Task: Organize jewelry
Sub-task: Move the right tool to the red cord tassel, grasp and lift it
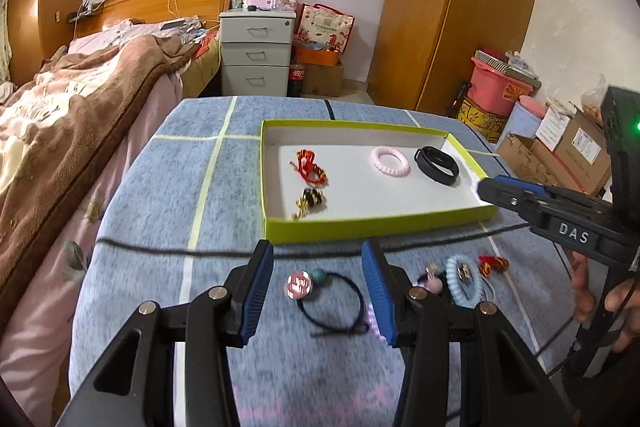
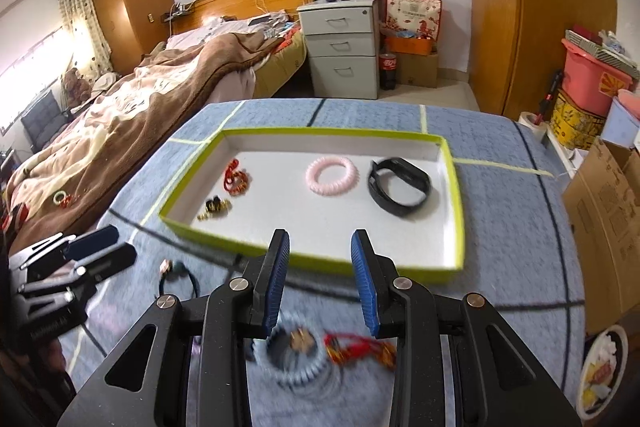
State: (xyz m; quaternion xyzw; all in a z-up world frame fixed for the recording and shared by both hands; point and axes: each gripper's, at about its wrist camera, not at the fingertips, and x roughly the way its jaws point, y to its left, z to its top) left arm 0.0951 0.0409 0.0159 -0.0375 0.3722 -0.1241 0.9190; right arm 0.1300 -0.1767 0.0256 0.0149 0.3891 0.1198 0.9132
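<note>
Closing your open left gripper (image 1: 318, 291) off-centre could snag only the hair tie (image 1: 332, 301) cord; right gripper (image 2: 320, 279) open too.

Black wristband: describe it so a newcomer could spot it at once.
Find the shallow green-rimmed tray on the blue checked cloth. Inside it, toward the right end, lies the black wristband, beside a pink spiral hair tie. It is the only black, flat-strapped loop in the tray.
</note>
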